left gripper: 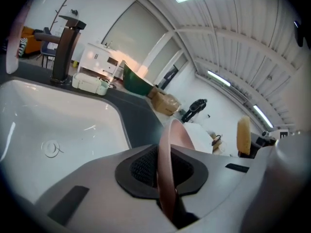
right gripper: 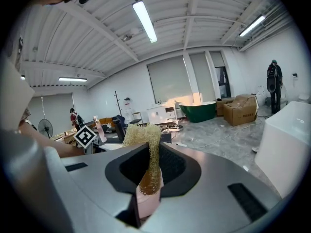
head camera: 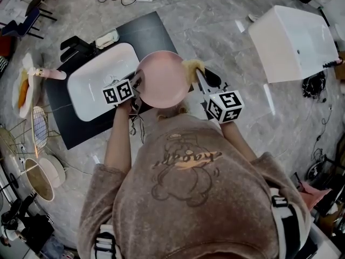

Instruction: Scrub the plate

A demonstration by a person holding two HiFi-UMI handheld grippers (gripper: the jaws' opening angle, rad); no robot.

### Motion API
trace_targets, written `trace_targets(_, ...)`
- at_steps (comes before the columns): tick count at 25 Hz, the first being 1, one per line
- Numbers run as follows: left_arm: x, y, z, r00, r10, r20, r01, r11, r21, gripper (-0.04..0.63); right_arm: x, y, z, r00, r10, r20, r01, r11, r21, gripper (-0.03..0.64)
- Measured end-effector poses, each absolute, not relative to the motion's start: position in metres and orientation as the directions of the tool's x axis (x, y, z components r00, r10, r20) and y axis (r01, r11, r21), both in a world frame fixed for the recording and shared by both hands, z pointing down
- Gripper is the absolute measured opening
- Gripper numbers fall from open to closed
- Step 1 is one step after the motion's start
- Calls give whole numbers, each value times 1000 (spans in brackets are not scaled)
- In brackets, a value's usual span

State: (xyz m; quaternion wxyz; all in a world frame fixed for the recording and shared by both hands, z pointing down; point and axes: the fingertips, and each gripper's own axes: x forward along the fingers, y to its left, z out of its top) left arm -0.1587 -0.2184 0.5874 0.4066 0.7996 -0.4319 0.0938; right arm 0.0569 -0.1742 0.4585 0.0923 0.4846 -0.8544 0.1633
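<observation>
Clamping the pink plate [head camera: 163,80] by its rim is the left gripper [head camera: 137,85]; the right gripper [head camera: 202,82] pinches a yellow scrubber [head camera: 193,67]. Next, probably, press scrubber onto plate.

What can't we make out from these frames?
- Dirt on the plate: too small in head view; edge-on in left gripper view, clamped in the left tool.
- Whether the scrubber touches the plate: head view, the right tool and the plate rim hide it.
- The sink, right rim: head view, the plate covers it.
</observation>
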Motion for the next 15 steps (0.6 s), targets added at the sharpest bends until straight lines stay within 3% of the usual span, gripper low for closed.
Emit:
trace_targets(9,-147,-223,529,588,-700,406,-741,-265,617,40,19,-183,450,-604,-734,309,-786,613,-81,49)
trace_targets(15,-126,-214,496,590,-721,363,-727,-280,627,40,-29,-199,445,-653,-674,346,-694,715,84,49)
